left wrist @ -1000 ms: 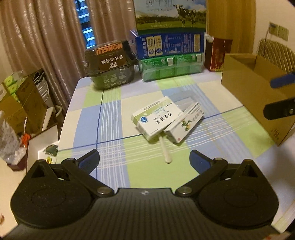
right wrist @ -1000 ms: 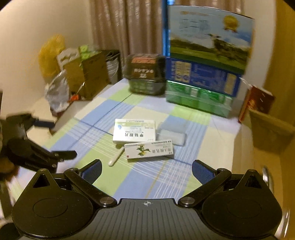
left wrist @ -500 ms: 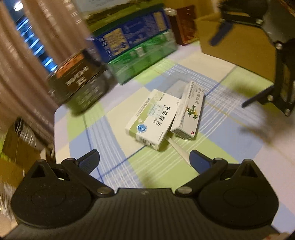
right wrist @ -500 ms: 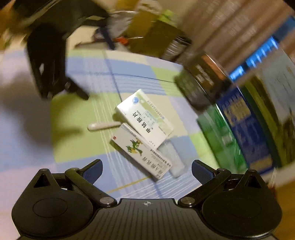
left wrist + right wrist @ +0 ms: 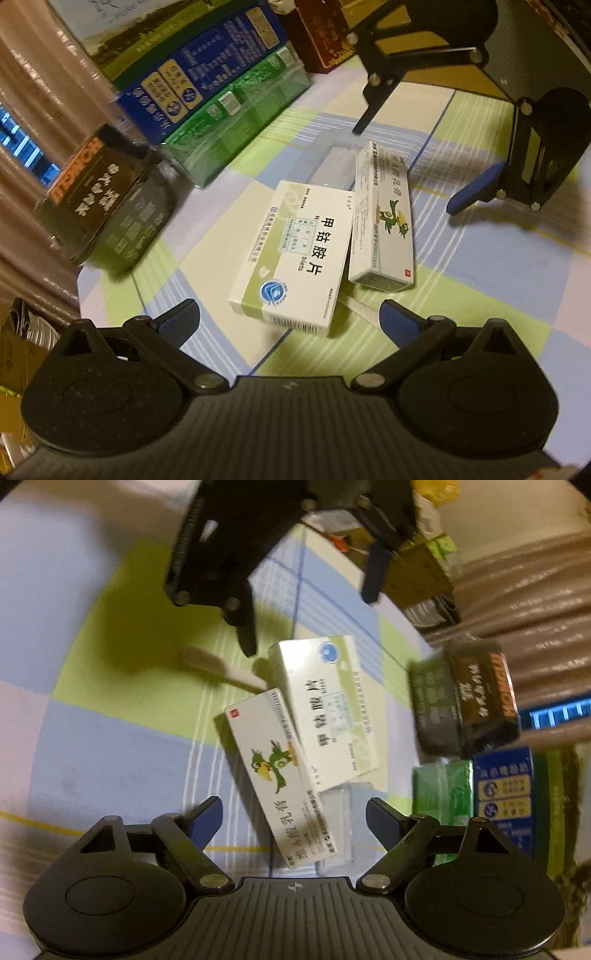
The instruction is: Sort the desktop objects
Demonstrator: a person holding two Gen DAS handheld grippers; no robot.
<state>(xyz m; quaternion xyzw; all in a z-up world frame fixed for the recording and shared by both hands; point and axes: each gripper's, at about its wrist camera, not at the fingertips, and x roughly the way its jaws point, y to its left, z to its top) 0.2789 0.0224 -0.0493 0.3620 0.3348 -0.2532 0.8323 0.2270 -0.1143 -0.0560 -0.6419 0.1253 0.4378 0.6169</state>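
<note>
A wide white-and-green medicine box point(image 5: 303, 254) point(image 5: 328, 709) lies on the checked tablecloth, touching a narrow white box with a green bird point(image 5: 384, 221) point(image 5: 277, 775). A clear plastic case point(image 5: 332, 166) point(image 5: 340, 823) lies beside them and a white tube point(image 5: 221, 672) pokes out from under them. My left gripper point(image 5: 290, 319) is open just above the near end of the wide box. My right gripper point(image 5: 293, 814) is open over the end of the bird box and the clear case. Each gripper shows in the other's view.
Stacked blue point(image 5: 199, 74) and green point(image 5: 236, 114) cartons and a dark snack container point(image 5: 103, 195) stand along the table's far side. A dark red box point(image 5: 321, 33) stands behind them and a cardboard box point(image 5: 436, 77) lies behind the right gripper. Bags and boxes point(image 5: 424, 554) crowd the floor beyond the table edge.
Both grippers have dropped closer over the boxes from opposite sides and stayed open. The boxes, case and tube have not moved.
</note>
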